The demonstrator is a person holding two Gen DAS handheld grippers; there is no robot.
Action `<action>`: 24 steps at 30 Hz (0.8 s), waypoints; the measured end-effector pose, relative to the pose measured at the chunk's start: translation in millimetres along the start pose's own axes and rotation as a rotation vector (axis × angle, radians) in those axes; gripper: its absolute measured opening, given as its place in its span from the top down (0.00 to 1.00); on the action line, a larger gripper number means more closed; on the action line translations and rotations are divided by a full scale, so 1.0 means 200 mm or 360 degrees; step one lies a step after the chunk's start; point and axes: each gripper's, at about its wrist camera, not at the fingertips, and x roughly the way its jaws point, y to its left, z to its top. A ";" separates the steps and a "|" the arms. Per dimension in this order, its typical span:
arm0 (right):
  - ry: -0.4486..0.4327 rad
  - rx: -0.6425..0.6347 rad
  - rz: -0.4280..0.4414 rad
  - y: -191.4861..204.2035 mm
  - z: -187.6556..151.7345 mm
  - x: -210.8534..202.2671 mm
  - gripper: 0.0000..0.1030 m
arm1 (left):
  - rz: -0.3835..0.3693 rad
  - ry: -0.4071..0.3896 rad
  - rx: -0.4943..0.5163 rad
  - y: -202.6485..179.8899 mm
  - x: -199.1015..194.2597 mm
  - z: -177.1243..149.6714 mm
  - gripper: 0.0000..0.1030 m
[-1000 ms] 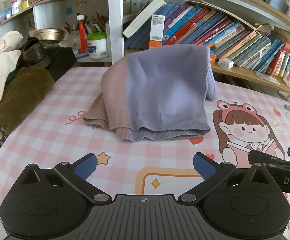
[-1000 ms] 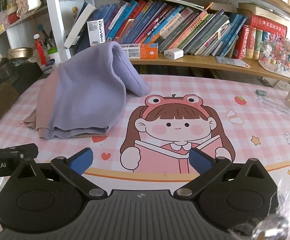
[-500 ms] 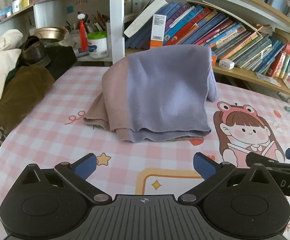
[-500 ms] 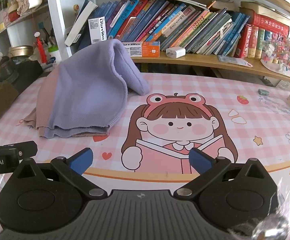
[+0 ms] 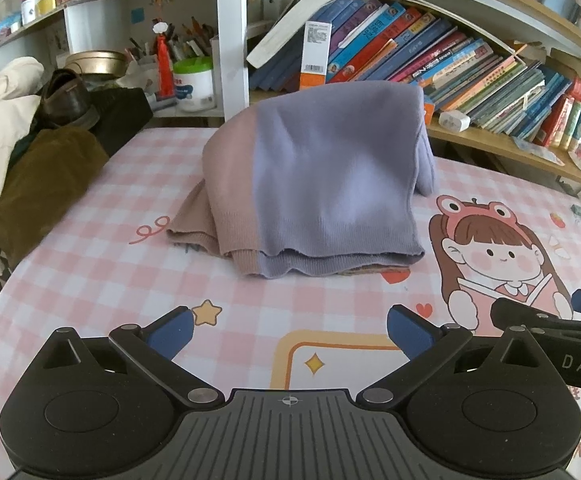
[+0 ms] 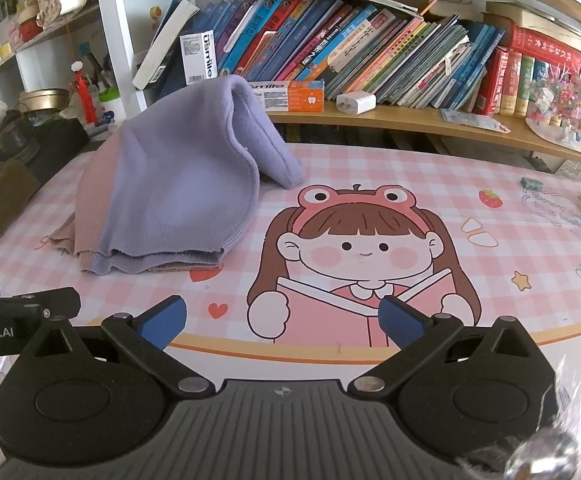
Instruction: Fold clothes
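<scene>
Lilac and dusty-pink knit, the sweater [image 5: 318, 184] sits bundled in several layers at the centre of the left wrist view, on the pink checked tablecloth [image 5: 90, 280]; over the last second it has not shifted, and the view has only crept slightly closer. Left gripper [image 5: 290, 330] and right gripper [image 6: 282, 320] hang wide apart, holding nothing, well short of it, so the fold looks essentially finished

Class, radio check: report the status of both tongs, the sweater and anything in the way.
Left tongs open, empty, short of the sweater. Right tongs open, empty, over the tablecloth. Sweater folded in a pile, peaked at the back. Nothing between tongs and sweater.
</scene>
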 end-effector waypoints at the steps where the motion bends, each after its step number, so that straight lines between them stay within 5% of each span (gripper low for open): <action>1: 0.0003 0.0000 0.0000 0.00 0.00 0.00 0.00 | 0.0001 0.0001 -0.0002 0.00 0.00 0.00 0.00; 24: 0.0011 -0.0001 0.0005 0.01 0.00 0.00 0.00 | -0.0062 -0.0036 -0.0033 0.03 0.00 -0.01 0.00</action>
